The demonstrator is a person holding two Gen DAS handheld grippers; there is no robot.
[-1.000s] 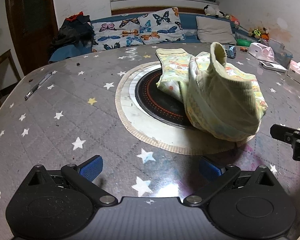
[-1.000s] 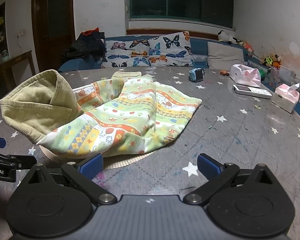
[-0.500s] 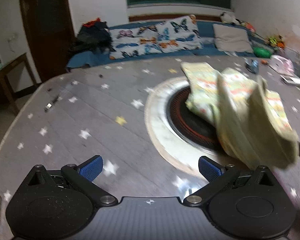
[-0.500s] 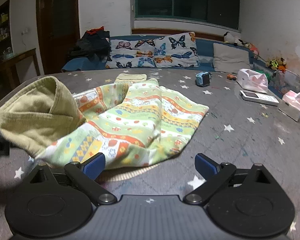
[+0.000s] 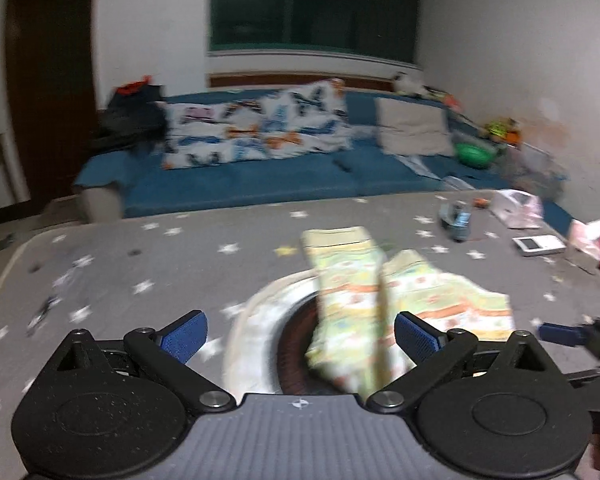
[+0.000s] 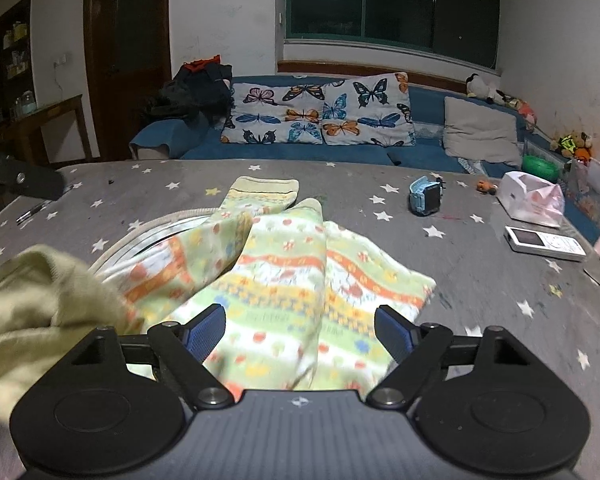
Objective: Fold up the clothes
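Observation:
A small pair of patterned green, yellow and orange trousers (image 6: 300, 268) lies crumpled on the star-print table, partly over a round inset hotplate (image 5: 268, 320). It also shows in the left wrist view (image 5: 356, 304). Its plain yellow-green lining (image 6: 32, 312) is bunched up at the left. My right gripper (image 6: 300, 332) is open, its blue pads low over the near edge of the cloth. My left gripper (image 5: 298, 336) is open, just before the cloth's near edge. The right gripper's tip (image 5: 572, 334) shows at the far right of the left view.
On the table's right side lie a blue smartwatch (image 6: 426, 196), a white device (image 6: 544, 242) and pink tissue packs (image 6: 532, 200). A pen (image 6: 32, 212) lies at the far left. A blue sofa with butterfly pillows (image 6: 316, 114) stands behind the table.
The left gripper swung round to face the sofa and the trousers end-on; its view is blurred by motion. The right gripper moved forward over the cloth's near edge. The cloth lies flatter.

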